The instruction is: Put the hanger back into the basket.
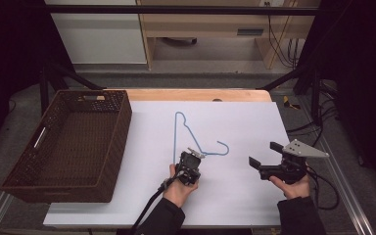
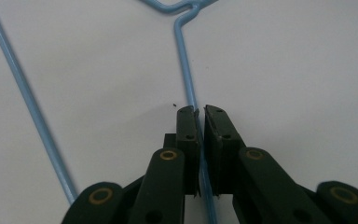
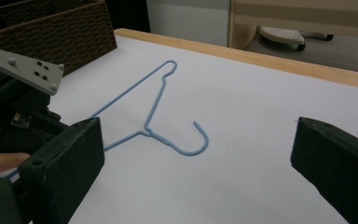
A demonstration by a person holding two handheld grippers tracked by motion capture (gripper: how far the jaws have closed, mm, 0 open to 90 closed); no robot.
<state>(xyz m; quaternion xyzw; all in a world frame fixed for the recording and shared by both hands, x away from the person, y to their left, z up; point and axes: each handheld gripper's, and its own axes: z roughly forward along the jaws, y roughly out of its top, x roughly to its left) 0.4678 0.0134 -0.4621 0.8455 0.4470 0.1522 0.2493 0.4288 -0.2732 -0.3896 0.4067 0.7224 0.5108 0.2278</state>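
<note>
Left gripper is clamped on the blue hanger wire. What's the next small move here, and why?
Probably a short lift of the left gripper to raise the blue hanger off the white table sheet. Its jaws are already shut on the wire with the hanger lying flat, the wicker basket sits open to the left, and the right gripper waits open, clear of the hook.

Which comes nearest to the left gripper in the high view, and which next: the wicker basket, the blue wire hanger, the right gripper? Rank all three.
1. Blue wire hanger: clamped in the left gripper, stretching away up the table.
2. Right gripper: to its right, fingers open.
3. Wicker basket: at the table's left edge, a little farther.
</note>
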